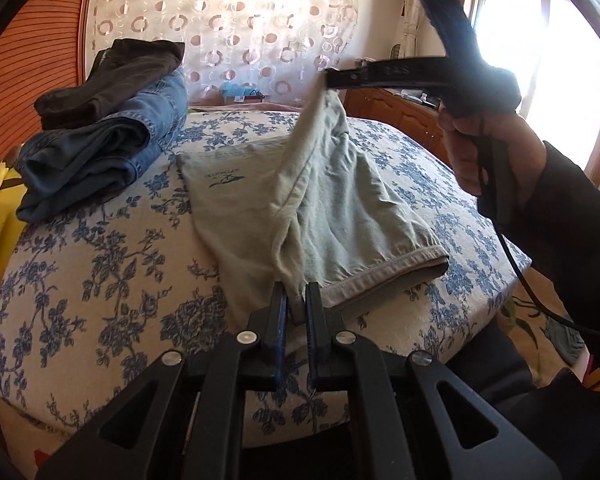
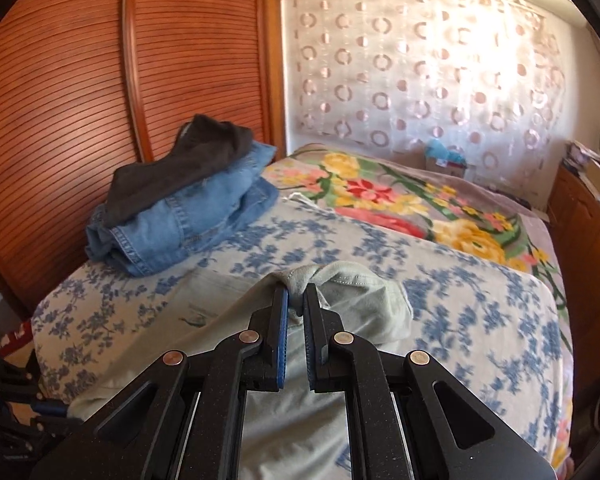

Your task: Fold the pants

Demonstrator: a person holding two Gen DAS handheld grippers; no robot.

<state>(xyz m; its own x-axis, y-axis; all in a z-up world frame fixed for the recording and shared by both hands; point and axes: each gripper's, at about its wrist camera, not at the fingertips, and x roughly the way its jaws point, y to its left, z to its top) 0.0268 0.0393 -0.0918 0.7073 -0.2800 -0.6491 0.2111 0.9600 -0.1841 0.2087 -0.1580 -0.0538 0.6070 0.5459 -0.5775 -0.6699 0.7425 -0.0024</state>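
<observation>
Pale grey-green pants (image 1: 324,204) lie on the blue-flowered bed cover (image 1: 100,280), partly lifted. My left gripper (image 1: 297,300) is shut on the near hem of the pants, just above the cover. In the left wrist view the right gripper (image 1: 332,78) is raised high, held by a hand (image 1: 472,148), and pulls a corner of the cloth up into a ridge. In the right wrist view the right gripper (image 2: 297,300) is shut on a bunched fold of the pants (image 2: 356,292), which drape down under it.
A stack of folded blue jeans (image 1: 100,152) topped by dark pants (image 1: 112,76) sits at the far left of the bed. A wooden slatted wardrobe (image 2: 80,100) stands behind it. A colourful flowered blanket (image 2: 420,204) covers the bed's far part. A yellow object (image 1: 0,208) lies at the left edge.
</observation>
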